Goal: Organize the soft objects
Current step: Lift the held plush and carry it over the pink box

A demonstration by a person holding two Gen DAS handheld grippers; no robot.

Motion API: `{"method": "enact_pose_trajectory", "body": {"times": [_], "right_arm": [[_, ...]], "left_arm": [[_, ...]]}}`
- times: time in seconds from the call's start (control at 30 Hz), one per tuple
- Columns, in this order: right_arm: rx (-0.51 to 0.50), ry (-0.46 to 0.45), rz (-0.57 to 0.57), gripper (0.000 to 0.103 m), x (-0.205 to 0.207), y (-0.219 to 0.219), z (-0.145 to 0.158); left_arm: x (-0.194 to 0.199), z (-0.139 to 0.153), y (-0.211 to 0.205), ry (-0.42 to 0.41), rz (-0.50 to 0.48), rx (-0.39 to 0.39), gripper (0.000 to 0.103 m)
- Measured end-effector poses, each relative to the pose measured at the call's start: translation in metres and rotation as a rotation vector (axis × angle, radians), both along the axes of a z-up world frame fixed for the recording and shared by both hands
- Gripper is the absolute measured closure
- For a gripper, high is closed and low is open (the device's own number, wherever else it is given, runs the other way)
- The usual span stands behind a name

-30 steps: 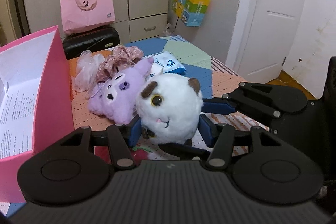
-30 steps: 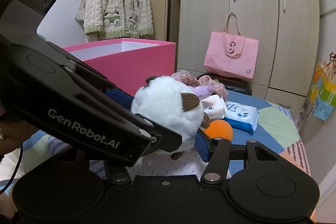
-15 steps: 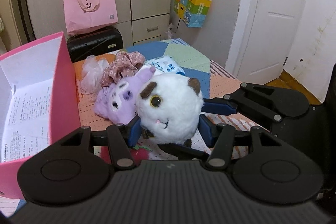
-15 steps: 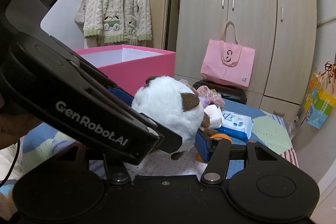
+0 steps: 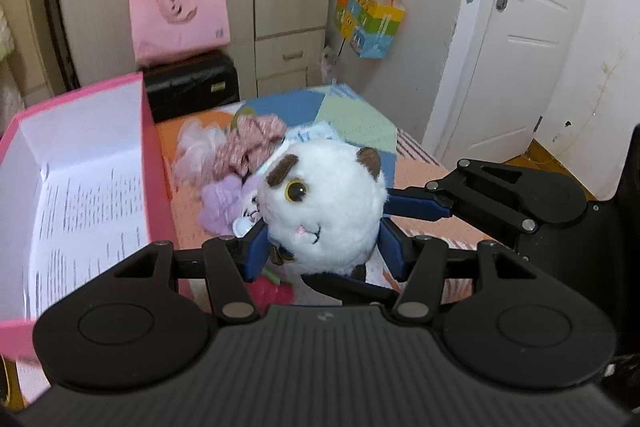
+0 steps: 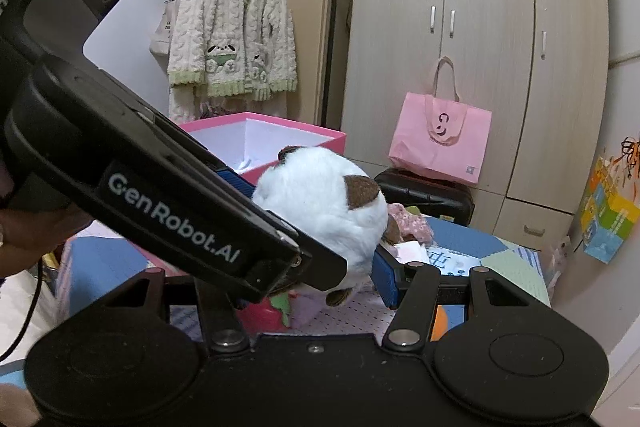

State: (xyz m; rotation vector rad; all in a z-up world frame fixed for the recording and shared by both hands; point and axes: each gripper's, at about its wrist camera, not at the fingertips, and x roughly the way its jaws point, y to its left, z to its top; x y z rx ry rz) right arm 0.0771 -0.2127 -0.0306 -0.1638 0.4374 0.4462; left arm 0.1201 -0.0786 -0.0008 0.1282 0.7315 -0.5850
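Both the left gripper point(image 5: 322, 247) and the right gripper point(image 6: 316, 267) clamp the round white plush cat point(image 5: 322, 215) from crossing sides, holding it just right of the open pink box point(image 5: 148, 163), above the purple plush point(image 5: 224, 199) beyond.

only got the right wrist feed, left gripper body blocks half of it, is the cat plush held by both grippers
Observer: Yes. In the left wrist view the left gripper pads press both sides of the white cat plush.
Operator: anything inside the pink box
Observer: A printed paper sheet lines the pink box; no toys visible in it.
Operator: what's under the plush
Observer: A purple plush lies on the mat behind and below it.
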Motion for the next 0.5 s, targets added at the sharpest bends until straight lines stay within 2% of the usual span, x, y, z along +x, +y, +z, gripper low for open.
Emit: {"method": "enact_pose_trajectory", "body": {"times": [0.1, 0.5], "right_arm": [[0.019, 0.068, 0.004, 0.041, 0.0, 0.006, 0.011], [-0.02, 0.13, 0.14, 0.04, -0.016, 0.051, 0.035]], "left_arm": [[-0.008, 0.005, 0.006, 0.001, 0.024, 0.007, 0.048], [-0.028, 0.027, 0.056, 0.117, 0.116, 0.022, 0.048]]}}
